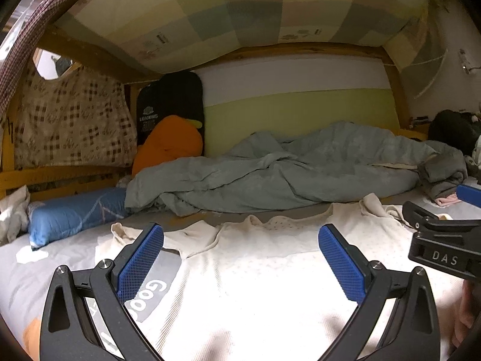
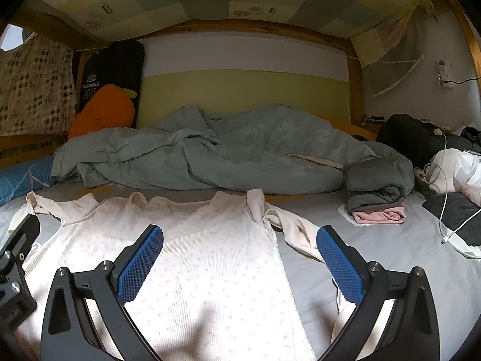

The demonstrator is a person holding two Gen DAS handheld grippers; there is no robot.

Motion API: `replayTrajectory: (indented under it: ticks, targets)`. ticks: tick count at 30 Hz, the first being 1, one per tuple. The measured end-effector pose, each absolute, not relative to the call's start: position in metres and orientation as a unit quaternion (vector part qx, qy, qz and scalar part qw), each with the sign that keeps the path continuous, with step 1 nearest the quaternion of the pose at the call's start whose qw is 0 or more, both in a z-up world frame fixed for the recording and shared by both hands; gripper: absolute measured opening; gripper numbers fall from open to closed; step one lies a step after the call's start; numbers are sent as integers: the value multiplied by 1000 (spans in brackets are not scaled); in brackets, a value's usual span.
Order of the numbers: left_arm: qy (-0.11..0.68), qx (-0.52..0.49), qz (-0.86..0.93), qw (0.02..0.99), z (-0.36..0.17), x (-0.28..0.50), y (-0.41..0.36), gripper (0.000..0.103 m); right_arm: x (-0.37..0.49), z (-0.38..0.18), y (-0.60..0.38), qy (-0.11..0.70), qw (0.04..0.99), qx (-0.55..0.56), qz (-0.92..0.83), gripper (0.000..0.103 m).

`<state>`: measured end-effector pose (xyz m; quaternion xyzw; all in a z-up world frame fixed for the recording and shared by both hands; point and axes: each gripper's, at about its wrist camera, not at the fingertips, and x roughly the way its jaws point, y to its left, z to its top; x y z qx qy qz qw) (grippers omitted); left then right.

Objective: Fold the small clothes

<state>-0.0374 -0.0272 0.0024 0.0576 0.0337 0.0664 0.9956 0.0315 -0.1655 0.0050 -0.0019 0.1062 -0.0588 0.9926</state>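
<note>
A small cream, ribbed cotton top with a faint dotted print (image 2: 192,258) lies flat on the grey bed sheet (image 2: 375,240) of a wooden bunk, its neckline at the far end toward the rumpled grey-green duvet (image 2: 228,156) and its hem toward the cameras, so its long axis runs from the near edge of the bed away to the duvet. One sleeve (image 2: 297,231) trails out to the right across the sheet; the other (image 1: 144,234) spreads to the left, near a blue patterned pillow (image 1: 72,213).

The left gripper (image 1: 240,258), black with blue textured pads, hangs just above the garment's body with its jaws spread wide, holding nothing. The right gripper (image 2: 240,258), equally wide open and empty, hovers over the top's right side, its right finger above the trailing sleeve; in the left wrist view its body marked "DAS" shows at the right edge.

A folded stack of a grey cloth over a pink one (image 2: 375,198) sits on the sheet to the right of the top, well apart from it. An orange carrot-shaped plush (image 2: 105,111) leans in the far left corner, against a black bag (image 2: 117,66). A white charging cable (image 2: 445,210) lies among clothes at the far right.
</note>
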Motion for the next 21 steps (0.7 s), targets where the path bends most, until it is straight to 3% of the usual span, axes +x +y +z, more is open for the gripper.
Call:
replayTrajectory:
  ticks: [21]
  targets:
    - [23, 41, 65, 997, 2, -41, -22, 103, 31, 4, -166, 106, 993, -1, -59, 102]
